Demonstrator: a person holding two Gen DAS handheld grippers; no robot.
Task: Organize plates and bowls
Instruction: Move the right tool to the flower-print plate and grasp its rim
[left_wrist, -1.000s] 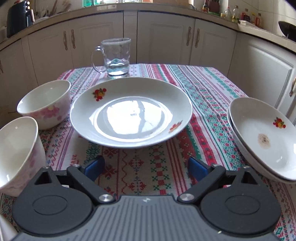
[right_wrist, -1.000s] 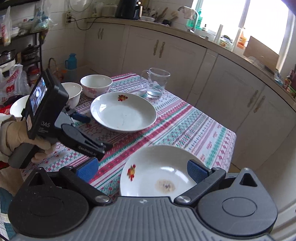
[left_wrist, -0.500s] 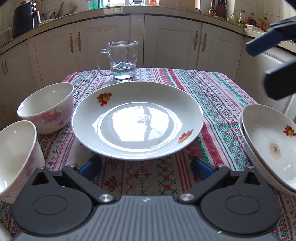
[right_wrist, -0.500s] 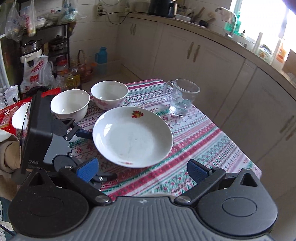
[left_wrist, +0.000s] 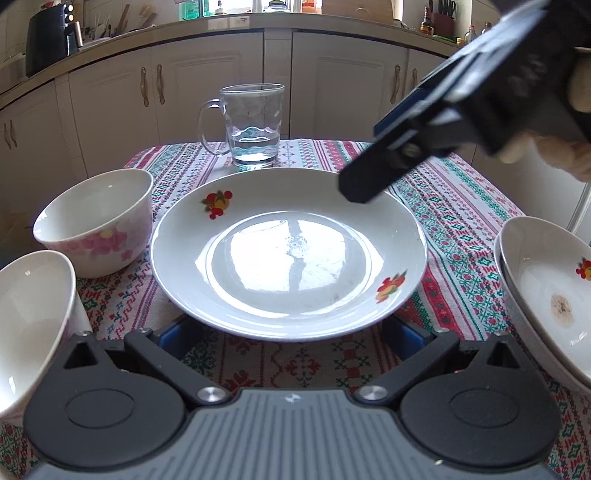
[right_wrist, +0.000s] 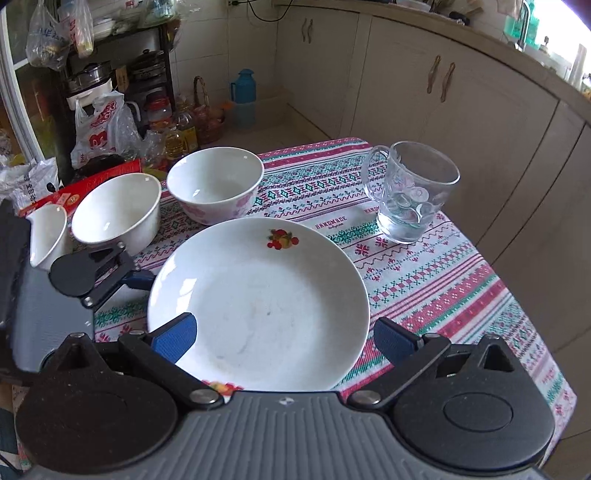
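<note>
A large white plate (left_wrist: 288, 254) with fruit decals lies in the middle of the patterned tablecloth (left_wrist: 454, 221). My left gripper (left_wrist: 291, 336) is open at the plate's near edge, and the rim partly hides its blue pads (left_wrist: 176, 334). My right gripper (right_wrist: 284, 339) hovers open over the same plate (right_wrist: 258, 302), nothing between its fingers; in the left wrist view it reaches in from the upper right (left_wrist: 373, 177). Two flowered bowls (left_wrist: 96, 221) (left_wrist: 33, 325) stand left of the plate. Stacked plates (left_wrist: 546, 295) sit at the right, the top one stained.
A glass mug (left_wrist: 255, 125) with some water stands behind the plate, near the table's far edge. A third bowl (right_wrist: 48, 232) sits at the left end of the bowl row. Kitchen cabinets (left_wrist: 207, 96) surround the table; bags and bottles (right_wrist: 110, 125) crowd the floor.
My right gripper has swung from above the stacked plates to above the big plate. My left gripper has edged closer, so the plate's rim now overlaps its pads.
</note>
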